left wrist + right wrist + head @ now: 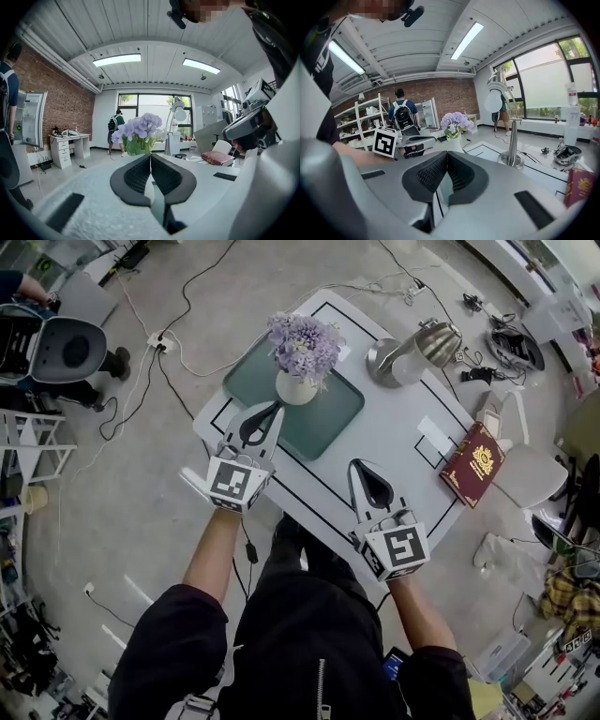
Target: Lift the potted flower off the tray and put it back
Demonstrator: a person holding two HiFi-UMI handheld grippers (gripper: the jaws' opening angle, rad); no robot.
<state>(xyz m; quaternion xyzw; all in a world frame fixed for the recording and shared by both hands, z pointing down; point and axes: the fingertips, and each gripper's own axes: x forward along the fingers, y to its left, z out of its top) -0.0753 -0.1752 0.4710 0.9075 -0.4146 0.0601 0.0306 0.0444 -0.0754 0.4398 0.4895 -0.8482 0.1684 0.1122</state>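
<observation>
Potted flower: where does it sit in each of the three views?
Head view: flower at top centre, standing on the tray.
Left gripper view: flower at centre, slightly left.
Right gripper view: flower just above centre.
Shared landmark: the lamp, right of the flower in all three.

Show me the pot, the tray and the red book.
pot (294, 390), head view, on its white side.
tray (330, 418), head view, on the bare green floor beside the pot.
book (473, 465), head view, on the middle of its red cover.
</observation>
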